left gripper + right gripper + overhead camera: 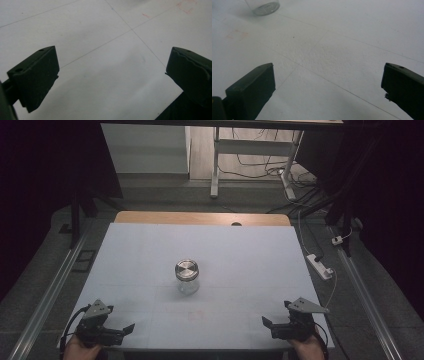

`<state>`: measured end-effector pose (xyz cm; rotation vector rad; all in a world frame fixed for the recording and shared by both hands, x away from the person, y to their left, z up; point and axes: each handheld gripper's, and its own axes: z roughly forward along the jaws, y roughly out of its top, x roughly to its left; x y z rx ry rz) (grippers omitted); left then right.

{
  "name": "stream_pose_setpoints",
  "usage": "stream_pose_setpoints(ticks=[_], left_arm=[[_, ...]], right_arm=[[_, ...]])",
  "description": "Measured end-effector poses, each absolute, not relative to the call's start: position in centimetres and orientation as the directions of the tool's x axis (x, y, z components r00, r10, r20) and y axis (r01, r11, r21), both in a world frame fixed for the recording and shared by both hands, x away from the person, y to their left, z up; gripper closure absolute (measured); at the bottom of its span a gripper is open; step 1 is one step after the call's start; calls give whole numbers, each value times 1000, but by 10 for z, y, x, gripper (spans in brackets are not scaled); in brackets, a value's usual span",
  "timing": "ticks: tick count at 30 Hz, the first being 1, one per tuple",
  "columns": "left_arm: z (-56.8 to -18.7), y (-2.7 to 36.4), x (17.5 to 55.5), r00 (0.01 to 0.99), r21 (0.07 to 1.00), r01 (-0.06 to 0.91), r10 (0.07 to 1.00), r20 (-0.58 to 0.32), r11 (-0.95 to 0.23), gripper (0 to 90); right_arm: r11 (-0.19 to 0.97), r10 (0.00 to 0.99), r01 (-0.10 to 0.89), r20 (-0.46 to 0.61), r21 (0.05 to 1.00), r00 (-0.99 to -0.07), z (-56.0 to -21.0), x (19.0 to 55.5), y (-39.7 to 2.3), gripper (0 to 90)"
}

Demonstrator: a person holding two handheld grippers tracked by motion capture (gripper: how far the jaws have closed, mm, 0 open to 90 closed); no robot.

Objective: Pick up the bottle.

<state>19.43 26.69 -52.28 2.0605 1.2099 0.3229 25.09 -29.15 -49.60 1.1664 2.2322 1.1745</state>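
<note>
A clear glass jar [187, 277] with a round metal lid stands upright at the middle of the white table [150, 250]. Its base [263, 7] shows at the top left of the right gripper view. My left gripper [125, 330] rests at the table's near left corner, held by a hand, its jaws wide apart and empty [112, 72]. At the near right corner my right gripper [267, 324] is likewise open with nothing between its jaws [328, 82]. Both are well short of the jar.
Faint red marks [197, 315] lie on the table in front of the jar. A power strip [320, 266] and cables lie on the floor to the right. A desk frame [250, 160] stands beyond the table's far edge.
</note>
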Motion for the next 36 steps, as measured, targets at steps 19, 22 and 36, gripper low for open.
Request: stream_pose_setpoints(ticks=[19,22,36], left_arm=[[-524,269,197,541,680,669,824,-168,-300,0],[-524,268,197,541,678,671,824,-169,-301,0],[-518,265,197,597,714,630,778,-196,-304,0]], right_arm=[[365,773,497,42,788,-633,-497,252,-287,0],[371,770,497,39,784,-637,-497,252,-286,0],[415,743,481,17,772,-669,-498,251,-282,0]])
